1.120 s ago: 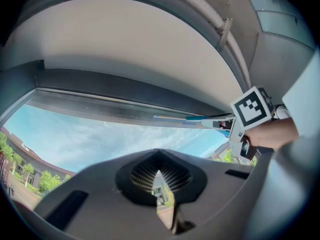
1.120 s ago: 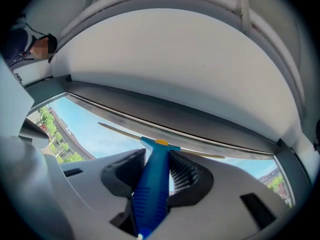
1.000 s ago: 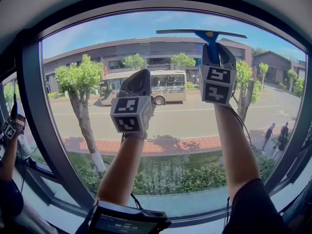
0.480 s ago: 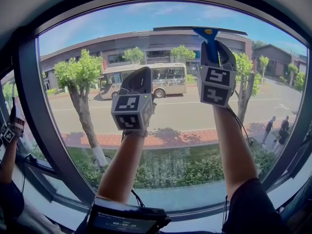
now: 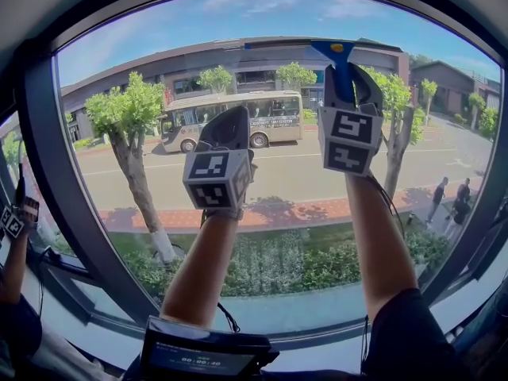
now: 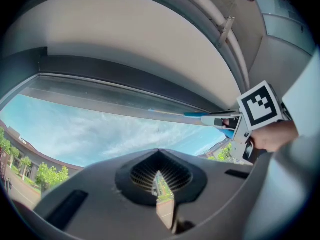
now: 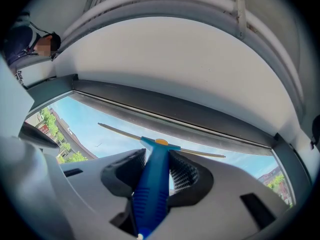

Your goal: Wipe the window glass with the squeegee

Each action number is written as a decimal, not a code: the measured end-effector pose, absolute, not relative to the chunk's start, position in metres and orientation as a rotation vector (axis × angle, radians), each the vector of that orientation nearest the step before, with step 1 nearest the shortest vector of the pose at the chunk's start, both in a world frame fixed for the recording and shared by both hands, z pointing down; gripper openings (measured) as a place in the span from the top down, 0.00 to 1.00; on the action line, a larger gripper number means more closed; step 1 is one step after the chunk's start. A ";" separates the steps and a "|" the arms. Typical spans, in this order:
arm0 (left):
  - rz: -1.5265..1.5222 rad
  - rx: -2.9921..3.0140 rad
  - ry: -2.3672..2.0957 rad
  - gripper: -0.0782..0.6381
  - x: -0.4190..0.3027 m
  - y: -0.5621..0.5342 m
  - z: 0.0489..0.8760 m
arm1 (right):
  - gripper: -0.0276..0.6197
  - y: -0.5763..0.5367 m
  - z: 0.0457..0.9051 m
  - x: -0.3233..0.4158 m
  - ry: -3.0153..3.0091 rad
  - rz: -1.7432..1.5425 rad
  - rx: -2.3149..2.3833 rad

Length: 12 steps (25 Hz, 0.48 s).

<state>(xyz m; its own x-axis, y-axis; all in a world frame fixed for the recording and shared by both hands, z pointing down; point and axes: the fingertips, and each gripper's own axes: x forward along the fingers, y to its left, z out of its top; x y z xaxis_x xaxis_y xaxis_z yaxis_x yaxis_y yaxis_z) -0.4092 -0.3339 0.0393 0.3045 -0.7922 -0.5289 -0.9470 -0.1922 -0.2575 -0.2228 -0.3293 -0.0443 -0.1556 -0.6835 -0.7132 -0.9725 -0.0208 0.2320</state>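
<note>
The squeegee has a blue handle and a long thin blade lying level against the window glass near its top. My right gripper is raised high and shut on the blue handle, with the blade spreading to both sides ahead of the jaws. My left gripper is held up to the left and lower, close to the glass, its jaws shut with nothing between them. From the left gripper view the squeegee blade and the right gripper's marker cube show at the right.
A dark window frame curves round the pane, with a sill below. Another person's arm with a marker cube is at the far left. A black device hangs at my chest. The ceiling is close above.
The squeegee blade has come down the glass a little, from the open sky towards the roofline outside. The left gripper has kept its place.
</note>
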 end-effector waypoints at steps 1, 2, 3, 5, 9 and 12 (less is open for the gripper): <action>0.381 -2.043 1.539 0.89 -0.409 -0.334 0.040 | 0.74 -0.329 -0.043 -0.223 1.872 1.002 -1.726; 0.385 -2.045 1.540 0.89 -0.409 -0.334 0.041 | 0.74 -0.329 -0.041 -0.223 1.873 1.000 -1.726; 0.387 -2.047 1.541 0.89 -0.409 -0.333 0.042 | 0.74 -0.329 -0.039 -0.222 1.874 0.998 -1.727; 0.386 -2.050 1.544 0.89 -0.409 -0.333 0.044 | 0.74 -0.328 -0.035 -0.223 1.877 0.992 -1.728; 0.378 -2.061 1.546 0.89 -0.407 -0.333 0.053 | 0.74 -0.327 -0.024 -0.222 1.886 0.981 -1.725; 0.366 -2.071 1.527 0.89 -0.403 -0.332 0.059 | 0.74 -0.326 -0.012 -0.221 1.890 0.973 -1.733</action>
